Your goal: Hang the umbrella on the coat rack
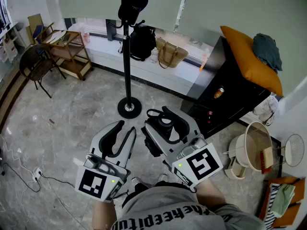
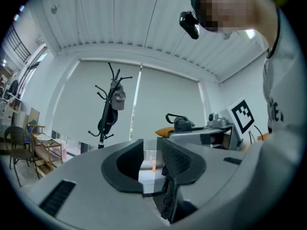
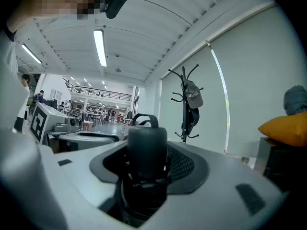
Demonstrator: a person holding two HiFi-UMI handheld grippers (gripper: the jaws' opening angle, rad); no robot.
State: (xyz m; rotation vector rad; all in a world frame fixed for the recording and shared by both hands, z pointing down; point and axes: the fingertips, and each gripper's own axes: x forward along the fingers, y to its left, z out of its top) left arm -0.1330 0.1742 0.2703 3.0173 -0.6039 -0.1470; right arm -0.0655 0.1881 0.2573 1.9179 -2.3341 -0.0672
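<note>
A black folded umbrella lies between the jaws of my right gripper, which is shut on it and holds it above the floor. In the right gripper view its round handle fills the gap between the jaws, and a strap loop shows on top. My left gripper is beside it on the left, open with nothing between its fingers. The black coat rack stands ahead on a round base, with a cap and a dark bag on it. It also shows as the coat rack and the coat rack.
A black cabinet with an orange cushion stands to the right. A woven bag and black backpack sit on the window ledge. A chair and wooden shelf are at the left, a white basin at right, and cables on the floor.
</note>
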